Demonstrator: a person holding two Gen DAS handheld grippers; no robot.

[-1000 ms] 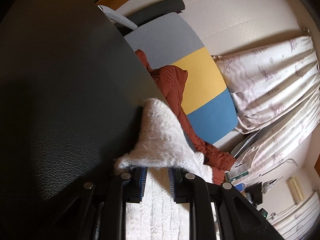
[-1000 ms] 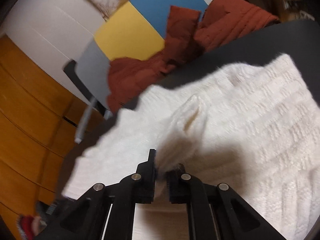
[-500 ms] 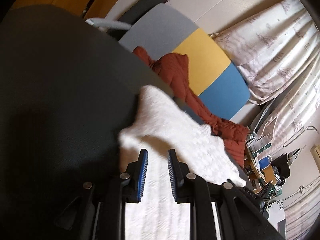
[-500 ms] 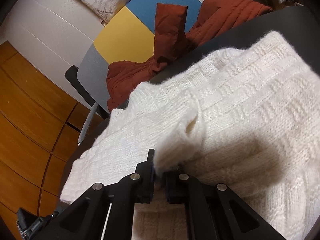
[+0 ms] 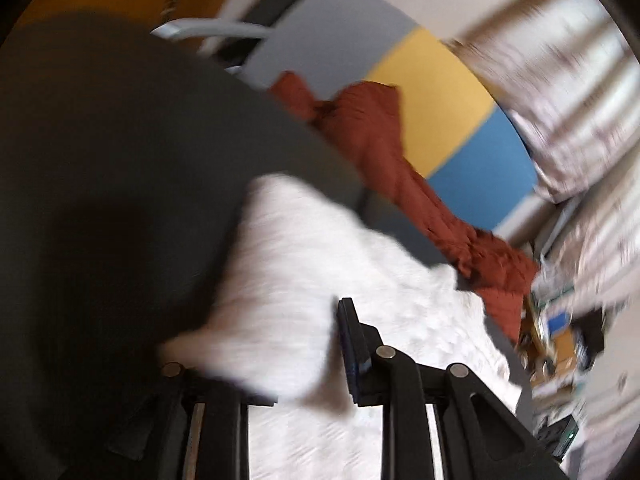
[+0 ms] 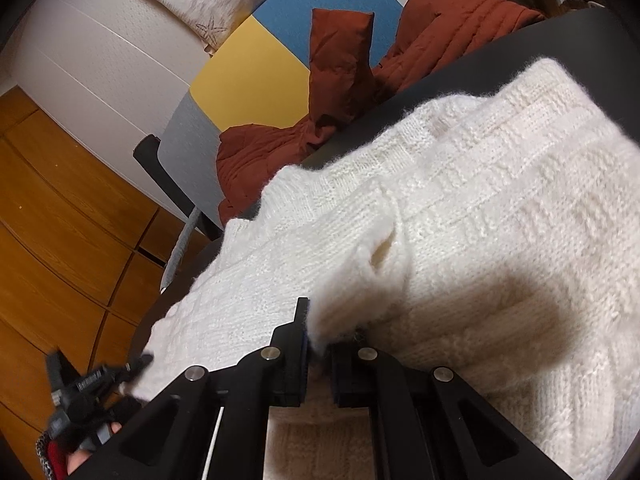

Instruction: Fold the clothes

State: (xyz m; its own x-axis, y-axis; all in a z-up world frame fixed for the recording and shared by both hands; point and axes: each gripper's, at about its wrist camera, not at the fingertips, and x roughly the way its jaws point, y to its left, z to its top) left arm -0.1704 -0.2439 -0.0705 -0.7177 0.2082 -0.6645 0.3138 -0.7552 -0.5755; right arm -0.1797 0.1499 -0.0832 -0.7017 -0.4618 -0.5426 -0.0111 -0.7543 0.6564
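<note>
A white knitted sweater (image 6: 460, 208) lies on a dark table (image 6: 520, 48). My right gripper (image 6: 318, 344) is shut on a fold of the sweater and holds it just above the rest of the cloth. In the blurred left wrist view the sweater (image 5: 320, 264) spreads over the table (image 5: 120, 160). My left gripper (image 5: 280, 344) is open, with a flap of the sweater lying over its left finger; only the right finger (image 5: 350, 336) shows. The left gripper also shows in the right wrist view (image 6: 92, 384), at the sweater's left edge.
A rust-red quilted jacket (image 6: 344, 92) hangs over a grey, yellow and blue chair (image 6: 248, 72) behind the table. Wooden cabinets (image 6: 60, 240) stand at the left. Curtains (image 5: 580, 92) and a cluttered desk (image 5: 560, 332) lie to the right.
My left gripper has let go of the sweater corner and opened wide, and the cloth has dropped flatter on the table. My right gripper keeps its hold on the fold.
</note>
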